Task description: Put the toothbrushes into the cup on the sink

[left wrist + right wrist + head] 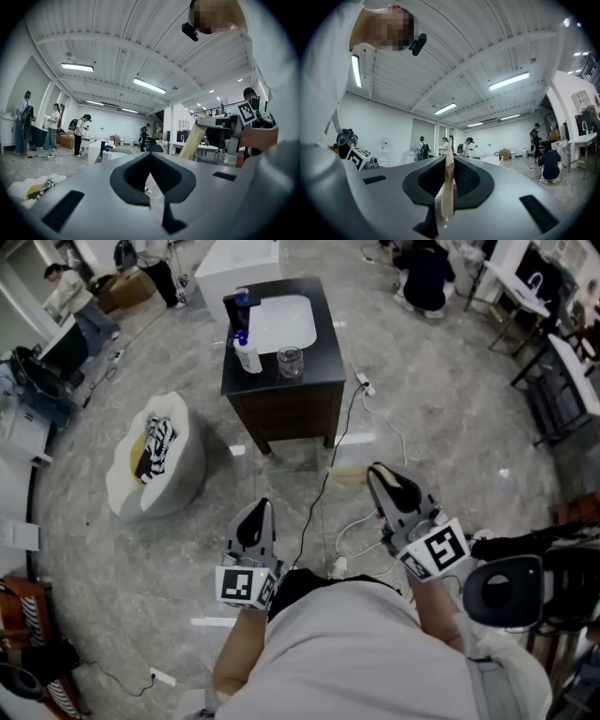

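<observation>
Head view: left tongs [260,510] and right tongs [377,472] are low by the body. The cup [290,362] stands on the dark desk [323,352] beside the sink [286,320], well ahead across grey marble floor [450,427]. Left gripper view: left tongs closed, empty. Right gripper view: right tongs clamped on a tan stick, likely the toothbrush [447,192], pinched for carrying. Big open workshop, people [423,150] around.
</observation>
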Demonstrator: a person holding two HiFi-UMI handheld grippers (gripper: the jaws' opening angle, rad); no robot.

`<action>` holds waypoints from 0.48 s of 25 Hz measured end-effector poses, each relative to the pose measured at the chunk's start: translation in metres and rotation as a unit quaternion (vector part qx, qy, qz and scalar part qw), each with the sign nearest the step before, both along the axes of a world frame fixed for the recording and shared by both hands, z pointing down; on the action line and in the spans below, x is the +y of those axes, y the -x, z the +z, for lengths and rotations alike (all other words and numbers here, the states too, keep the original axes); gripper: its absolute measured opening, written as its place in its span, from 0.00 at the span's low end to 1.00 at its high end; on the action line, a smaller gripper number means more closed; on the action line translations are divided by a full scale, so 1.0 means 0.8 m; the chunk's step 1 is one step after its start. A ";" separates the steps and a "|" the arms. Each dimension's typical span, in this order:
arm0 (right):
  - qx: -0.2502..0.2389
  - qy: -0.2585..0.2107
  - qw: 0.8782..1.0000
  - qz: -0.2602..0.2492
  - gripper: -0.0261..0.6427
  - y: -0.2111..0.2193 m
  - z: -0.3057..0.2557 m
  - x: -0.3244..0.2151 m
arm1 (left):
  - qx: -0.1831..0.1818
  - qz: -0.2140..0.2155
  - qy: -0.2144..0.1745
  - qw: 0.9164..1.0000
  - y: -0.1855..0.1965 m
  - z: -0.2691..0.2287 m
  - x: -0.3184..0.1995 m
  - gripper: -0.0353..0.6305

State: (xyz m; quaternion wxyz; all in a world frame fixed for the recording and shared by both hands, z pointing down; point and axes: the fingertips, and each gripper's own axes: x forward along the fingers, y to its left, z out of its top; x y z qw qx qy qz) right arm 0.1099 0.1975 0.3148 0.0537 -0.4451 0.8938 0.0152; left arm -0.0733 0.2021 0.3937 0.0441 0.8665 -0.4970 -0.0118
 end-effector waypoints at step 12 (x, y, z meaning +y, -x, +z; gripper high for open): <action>0.000 0.011 1.000 -0.005 0.12 0.021 0.005 -0.008 | 0.003 -0.007 0.006 1.000 0.022 0.006 0.002 0.06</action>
